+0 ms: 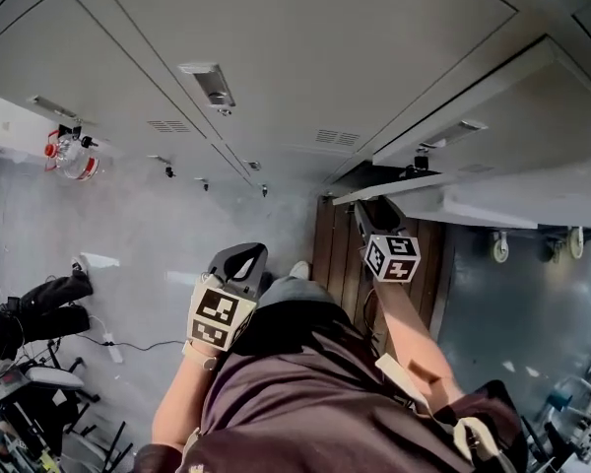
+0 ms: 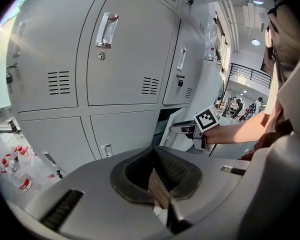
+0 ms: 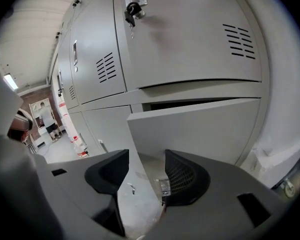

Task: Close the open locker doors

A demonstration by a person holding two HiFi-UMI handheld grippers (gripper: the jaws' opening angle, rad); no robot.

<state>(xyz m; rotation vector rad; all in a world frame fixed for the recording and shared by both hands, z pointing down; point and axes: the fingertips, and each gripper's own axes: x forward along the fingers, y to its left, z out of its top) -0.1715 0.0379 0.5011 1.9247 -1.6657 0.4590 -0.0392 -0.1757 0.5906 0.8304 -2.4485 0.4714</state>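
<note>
The left tongs hang idle, well back from the open door, jaws pressed together on nothing. The right tongs appear clamped on the door's free edge, the latch plate against one pad. The closing step looks under way: next, swing the door inward until it sits flush with the shut lockers beyond it.
</note>
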